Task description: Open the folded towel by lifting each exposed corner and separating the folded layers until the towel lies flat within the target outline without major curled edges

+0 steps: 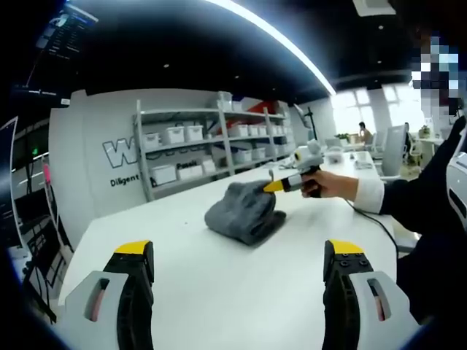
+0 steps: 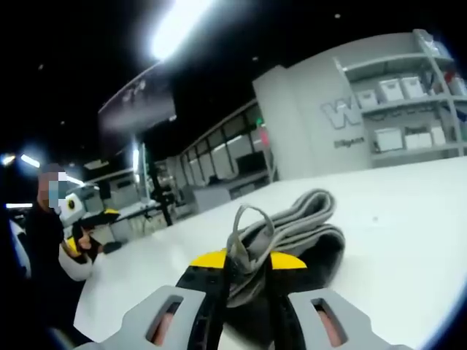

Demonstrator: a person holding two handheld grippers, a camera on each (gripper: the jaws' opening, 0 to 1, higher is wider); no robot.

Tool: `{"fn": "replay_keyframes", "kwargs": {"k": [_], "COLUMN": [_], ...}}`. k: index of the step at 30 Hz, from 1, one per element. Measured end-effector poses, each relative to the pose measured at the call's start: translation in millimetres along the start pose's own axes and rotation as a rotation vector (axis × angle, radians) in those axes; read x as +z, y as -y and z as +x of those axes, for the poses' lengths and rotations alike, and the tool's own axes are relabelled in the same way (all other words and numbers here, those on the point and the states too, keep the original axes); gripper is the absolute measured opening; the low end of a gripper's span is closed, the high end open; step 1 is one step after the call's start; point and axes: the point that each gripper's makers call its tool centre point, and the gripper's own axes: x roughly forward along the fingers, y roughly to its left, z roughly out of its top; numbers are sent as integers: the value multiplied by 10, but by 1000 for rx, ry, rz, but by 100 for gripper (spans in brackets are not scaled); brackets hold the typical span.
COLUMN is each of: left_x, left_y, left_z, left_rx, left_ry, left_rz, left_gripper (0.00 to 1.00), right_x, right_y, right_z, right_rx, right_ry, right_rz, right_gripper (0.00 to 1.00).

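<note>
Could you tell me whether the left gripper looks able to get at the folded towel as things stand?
Probably yes. The left gripper has its jaws open toward the grey towel, with bare white table between them. The right gripper already pinches the towel's far edge, leaving the near side free.

In the right gripper view the near edge of the folded grey terry towel [image 2: 292, 240] is hidden between the yellow-tipped black fingers [image 2: 211, 281] of the right gripper [image 2: 248, 266], so how much cloth is caught there cannot be told, and the towel's underside is covered by them. In the left gripper view, that gripper's far finger lies behind the towel [image 1: 244, 211] where it meets the cloth. The blue lettering on the white wall [image 1: 124, 157] is partly blocked by the grey metal shelving [image 1: 219, 146]. The white storage boxes [image 1: 175, 135] on the shelves are too small to read. The white desk [image 1: 219, 284] is cut off by the lower edge
</note>
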Motion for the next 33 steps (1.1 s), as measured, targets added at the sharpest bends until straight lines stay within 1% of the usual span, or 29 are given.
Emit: {"fn": "replay_keyframes", "kwargs": {"k": [4,9,12,14,18,22,26,30,33], "left_x": [21,-4,21,25,-25,-23,19,53,25], "left_y": [17,20,2,11,63,85,103,73,77], "left_z": [23,55,76,101,165,194,252,368,483], "left_rx": [-3,4,16,14,-8,-12,-14,2,5], "left_ry": [18,12,41,54,41,45,62,67,46], "left_rz": [-8,0,-20,-28,-36,-36,-22,17,31], "left_gripper": [94,94,93,92,92,91,90,88,87], "right_x": [42,42,43,48,63,76,83,78,67], "right_y": [-50,-127,-160,-183,-197,-186,-174,-179,-199], "right_z": [8,9,6,5,4,11,20,18,16], "right_rx": [12,17,19,19,24,26,27,28,29], "right_ry": [2,-3,-6,-8,-10,-13,-12,-9,-8], "right_rz": [-9,-31,-43,-54,-60,-67,-67,-60,-57], "right_gripper": [13,13,13,13,13,13,13,13,13]}}
